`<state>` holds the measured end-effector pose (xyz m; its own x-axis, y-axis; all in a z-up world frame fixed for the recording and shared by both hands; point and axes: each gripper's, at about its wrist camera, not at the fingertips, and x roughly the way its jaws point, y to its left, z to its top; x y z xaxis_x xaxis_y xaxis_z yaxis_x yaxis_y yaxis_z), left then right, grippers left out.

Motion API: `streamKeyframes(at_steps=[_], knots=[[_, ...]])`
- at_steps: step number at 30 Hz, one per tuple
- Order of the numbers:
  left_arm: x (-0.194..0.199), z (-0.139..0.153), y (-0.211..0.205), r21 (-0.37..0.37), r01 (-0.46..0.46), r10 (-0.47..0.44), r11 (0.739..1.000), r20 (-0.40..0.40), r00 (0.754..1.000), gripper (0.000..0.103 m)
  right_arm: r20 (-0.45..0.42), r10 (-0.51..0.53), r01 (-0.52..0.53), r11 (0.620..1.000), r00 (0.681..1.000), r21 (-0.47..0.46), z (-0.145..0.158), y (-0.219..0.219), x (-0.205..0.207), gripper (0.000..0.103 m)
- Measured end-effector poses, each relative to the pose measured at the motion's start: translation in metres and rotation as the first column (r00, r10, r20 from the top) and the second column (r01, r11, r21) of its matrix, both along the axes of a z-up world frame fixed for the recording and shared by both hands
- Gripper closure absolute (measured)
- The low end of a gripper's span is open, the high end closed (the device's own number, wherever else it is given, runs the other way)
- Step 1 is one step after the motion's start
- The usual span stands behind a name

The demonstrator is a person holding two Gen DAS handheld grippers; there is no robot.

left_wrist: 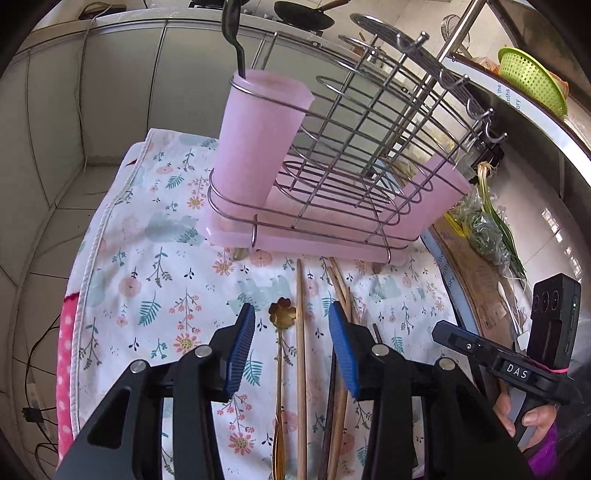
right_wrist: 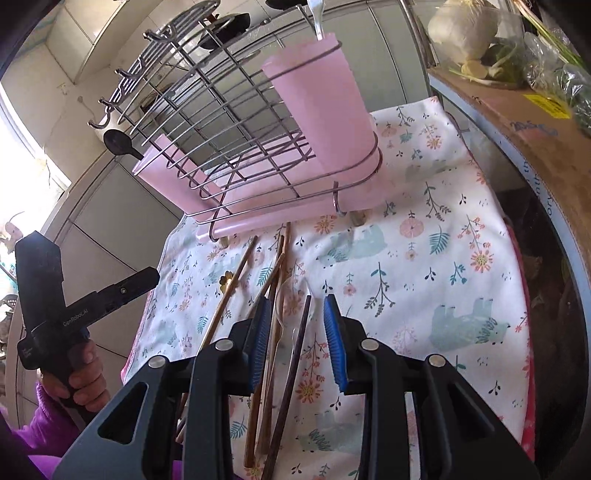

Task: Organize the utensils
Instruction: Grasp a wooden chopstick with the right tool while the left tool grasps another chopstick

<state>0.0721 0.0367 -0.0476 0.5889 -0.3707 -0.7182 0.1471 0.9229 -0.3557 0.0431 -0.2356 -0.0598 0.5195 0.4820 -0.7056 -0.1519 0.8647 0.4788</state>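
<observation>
Both jaws gape, gripping nothing — left gripper (left_wrist: 291, 332) over the gold spoon (left_wrist: 282, 314), right gripper (right_wrist: 295, 325) over the chopsticks (right_wrist: 280, 325). All lie on the floral cloth (right_wrist: 424, 258), near the wire rack (left_wrist: 351, 147) with pink cups (left_wrist: 255, 136).

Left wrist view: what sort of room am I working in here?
Most likely a home kitchen: a dark frying pan sits on the counter behind, a wire utensil rack stands on the floral cloth, and a green colander sits to the right.

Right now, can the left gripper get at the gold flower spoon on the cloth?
Probably yes. The left gripper is open, and the gold flower spoon lies flat between its fingers with nothing on top. A light chopstick lies close beside it and might get pinched too.
</observation>
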Motion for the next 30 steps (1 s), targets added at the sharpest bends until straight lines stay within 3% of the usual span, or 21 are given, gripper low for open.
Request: streamKeyframes(at_steps=[8, 13, 19, 24, 30], knots=[[0.009, -0.014, -0.010, 0.024, 0.029, -0.028, 0.999, -0.047, 0.999, 0.076, -0.037, 0.070, -0.069, 0.997, 0.997, 0.026, -0.008, 0.017, 0.001, 0.073], [0.011, -0.024, -0.012, 0.008, 0.047, -0.046, 0.999, -0.080, 0.996, 0.078, -0.053, 0.082, -0.081, 0.997, 0.995, 0.021, -0.012, 0.021, 0.002, 0.073], [0.009, -0.029, -0.037, -0.009, 0.135, -0.136, 0.991, -0.093, 0.986, 0.079, -0.069, 0.072, -0.071, 0.997, 0.995, 0.027, -0.017, 0.018, 0.006, 0.073], [0.018, -0.038, -0.070, 0.033, 0.211, -0.206, 0.977, -0.109, 0.972, 0.079, -0.081, 0.081, -0.079, 0.997, 0.993, 0.022, -0.022, 0.021, 0.009, 0.073], [0.035, -0.060, -0.089, 0.059, 0.227, -0.215, 0.972, -0.160, 0.963, 0.079, -0.073, 0.085, -0.084, 0.996, 0.994, 0.010, -0.020, 0.021, 0.022, 0.076]])
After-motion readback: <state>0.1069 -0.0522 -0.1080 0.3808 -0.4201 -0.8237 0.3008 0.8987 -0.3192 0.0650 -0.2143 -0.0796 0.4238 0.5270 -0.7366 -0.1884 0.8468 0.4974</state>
